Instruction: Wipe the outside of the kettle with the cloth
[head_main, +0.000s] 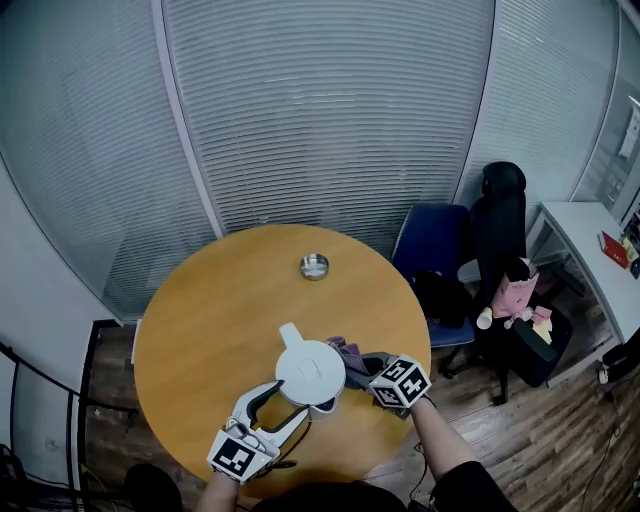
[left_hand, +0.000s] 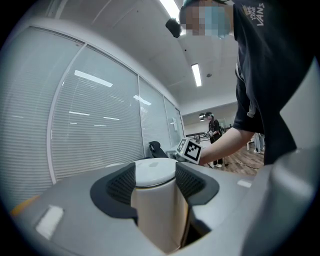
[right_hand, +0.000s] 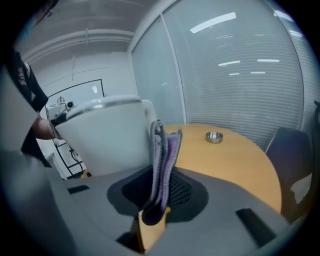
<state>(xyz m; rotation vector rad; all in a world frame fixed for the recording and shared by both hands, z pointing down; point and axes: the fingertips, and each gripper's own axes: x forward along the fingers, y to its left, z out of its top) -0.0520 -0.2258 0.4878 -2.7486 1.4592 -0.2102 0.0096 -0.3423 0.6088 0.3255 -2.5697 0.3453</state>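
Note:
A white kettle (head_main: 310, 372) stands on the round wooden table (head_main: 220, 310), near its front edge. My left gripper (head_main: 288, 406) reaches in from the front left and is shut on the kettle's handle (left_hand: 156, 215), a cream-white upright bar between the black pads (left_hand: 121, 184). Above the pads the kettle lid (left_hand: 155, 170) shows. My right gripper (head_main: 352, 362) is shut on a purple-grey cloth (right_hand: 163, 160), whose folds stand upright between the jaws. The cloth (head_main: 343, 352) lies against the kettle's right side, and the kettle body (right_hand: 105, 137) fills the left of the right gripper view.
A small metal dish (head_main: 314, 266) sits on the far half of the table, also seen as the dish (right_hand: 214, 137). A blue chair (head_main: 432, 245), a black chair (head_main: 500, 225) with a pink soft toy (head_main: 515, 295) and a white desk (head_main: 590, 240) stand right of the table.

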